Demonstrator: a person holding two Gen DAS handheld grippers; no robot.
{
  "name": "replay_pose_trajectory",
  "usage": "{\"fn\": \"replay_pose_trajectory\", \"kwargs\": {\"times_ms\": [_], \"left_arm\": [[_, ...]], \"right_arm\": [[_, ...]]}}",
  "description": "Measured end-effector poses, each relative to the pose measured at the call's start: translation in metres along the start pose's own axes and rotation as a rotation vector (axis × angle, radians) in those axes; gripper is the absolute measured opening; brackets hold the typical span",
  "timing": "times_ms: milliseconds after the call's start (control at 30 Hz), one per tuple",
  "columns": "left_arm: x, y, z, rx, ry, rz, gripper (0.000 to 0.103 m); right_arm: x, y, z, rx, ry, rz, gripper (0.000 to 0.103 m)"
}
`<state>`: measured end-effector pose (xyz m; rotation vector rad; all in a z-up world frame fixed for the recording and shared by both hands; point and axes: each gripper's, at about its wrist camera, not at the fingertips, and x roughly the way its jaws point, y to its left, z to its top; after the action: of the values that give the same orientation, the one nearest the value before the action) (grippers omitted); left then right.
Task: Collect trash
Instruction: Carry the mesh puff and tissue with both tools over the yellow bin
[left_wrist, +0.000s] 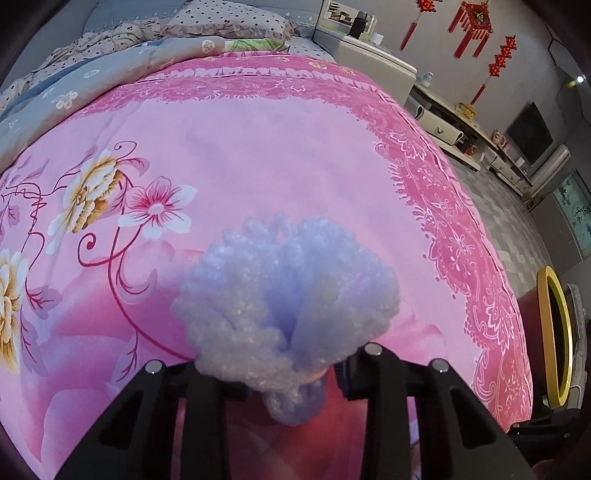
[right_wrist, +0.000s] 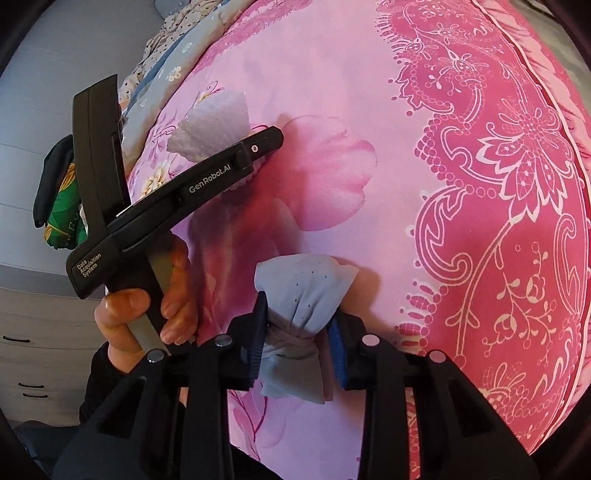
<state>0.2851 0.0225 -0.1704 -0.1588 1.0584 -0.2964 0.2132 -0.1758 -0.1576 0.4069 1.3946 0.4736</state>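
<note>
A crumpled wad of white foam wrap (left_wrist: 284, 295) sits on the pink floral quilt (left_wrist: 258, 147), and my left gripper (left_wrist: 291, 365) is shut on its near end, its pads mostly hidden by the foam. From the right wrist view, the left gripper (right_wrist: 258, 147) reaches over the quilt in a person's hand (right_wrist: 147, 314), with the foam wrap (right_wrist: 210, 125) bunched at its tip. My right gripper (right_wrist: 299, 332) is shut on a scrunched pale blue tissue (right_wrist: 303, 288), its blue pads (right_wrist: 338, 350) pressing both sides just above the quilt (right_wrist: 332, 92).
Grey bedding (left_wrist: 74, 85) and spotted pillows (left_wrist: 221, 18) lie at the far end of the bed. A white bedside cabinet (left_wrist: 373, 62) and low TV stand (left_wrist: 461, 129) stand beyond the right edge. A yellow-rimmed object (left_wrist: 557, 332) is near right. Drawers (right_wrist: 33, 332) stand left.
</note>
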Motion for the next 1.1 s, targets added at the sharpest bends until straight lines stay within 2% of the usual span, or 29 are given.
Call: {"fn": "replay_pose_trajectory", "kwargs": {"times_ms": [267, 600, 900, 1100], "left_arm": [[-0.015, 0.001, -0.001, -0.012, -0.023, -0.011, 0.029], [-0.065, -0.013, -0.015, -0.006, -0.092, -0.014, 0.029], [-0.119, -0.057, -0.033, 0.037, -0.165, 0.008, 0.029], [-0.147, -0.098, -0.04, 0.086, -0.198, -0.018, 0.029]], "right_arm": [[-0.023, -0.002, -0.013, -0.042, -0.037, 0.015, 0.026], [-0.072, -0.016, -0.034, -0.058, -0.109, 0.028, 0.026], [-0.126, -0.042, -0.053, -0.027, -0.205, 0.014, 0.026], [-0.165, -0.068, -0.064, 0.01, -0.279, -0.002, 0.026]]}}
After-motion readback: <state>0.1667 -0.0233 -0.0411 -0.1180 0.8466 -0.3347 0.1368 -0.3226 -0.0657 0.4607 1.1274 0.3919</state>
